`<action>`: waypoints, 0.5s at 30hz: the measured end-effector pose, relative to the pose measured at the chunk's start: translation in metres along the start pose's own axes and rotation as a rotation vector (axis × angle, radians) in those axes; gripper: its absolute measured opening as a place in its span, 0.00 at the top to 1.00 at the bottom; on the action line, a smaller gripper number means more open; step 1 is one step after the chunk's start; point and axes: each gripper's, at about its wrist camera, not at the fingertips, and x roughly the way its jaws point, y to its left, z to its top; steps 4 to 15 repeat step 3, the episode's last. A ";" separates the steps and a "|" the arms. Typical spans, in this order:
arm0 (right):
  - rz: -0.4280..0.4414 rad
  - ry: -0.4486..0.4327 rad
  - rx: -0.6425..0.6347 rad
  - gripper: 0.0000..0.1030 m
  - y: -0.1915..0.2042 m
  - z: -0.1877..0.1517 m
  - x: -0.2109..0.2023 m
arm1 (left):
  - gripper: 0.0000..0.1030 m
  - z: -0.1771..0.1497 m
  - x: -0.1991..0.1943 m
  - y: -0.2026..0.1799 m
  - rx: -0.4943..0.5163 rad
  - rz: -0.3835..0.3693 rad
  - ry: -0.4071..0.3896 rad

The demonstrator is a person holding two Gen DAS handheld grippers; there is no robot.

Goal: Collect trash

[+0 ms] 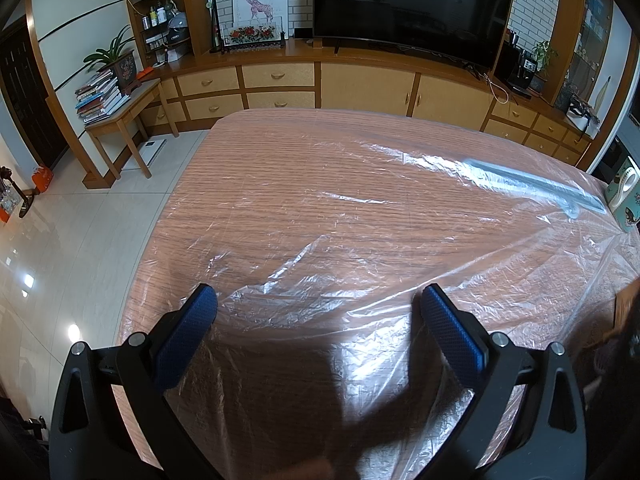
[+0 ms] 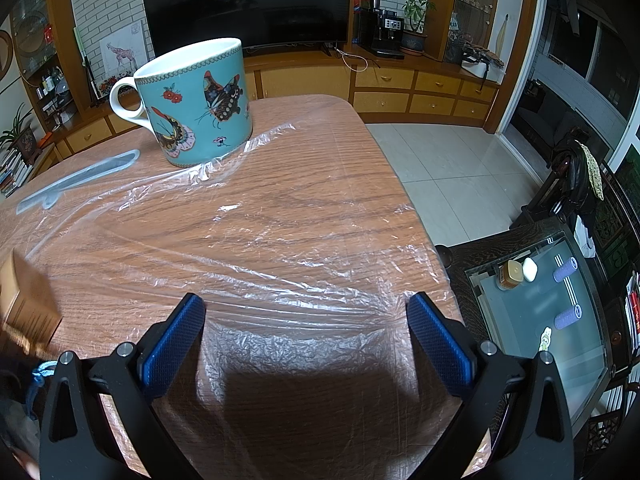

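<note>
Plastic film [image 2: 280, 240] — clear, crinkled, glossy, spread flat across table [image 2: 340, 148]

Plastic sheet [image 2: 280, 240] over table [image 2: 320, 152]; mug [image 2: 196, 108] on sheet, comb [image 2: 80, 178] left.

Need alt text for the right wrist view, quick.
The open right gripper hovers over a clear plastic sheet spread across a wooden table. A teal butterfly mug stands on the sheet's far edge, a grey comb to its left.
</note>
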 end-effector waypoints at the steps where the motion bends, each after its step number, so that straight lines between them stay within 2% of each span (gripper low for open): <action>1: 0.000 0.000 0.000 0.03 0.000 0.000 0.000 | 0.01 0.000 0.000 0.000 0.000 0.000 0.000; 15: 0.000 0.000 0.000 0.04 0.000 0.000 0.000 | 0.01 0.000 0.000 0.000 0.000 0.000 0.000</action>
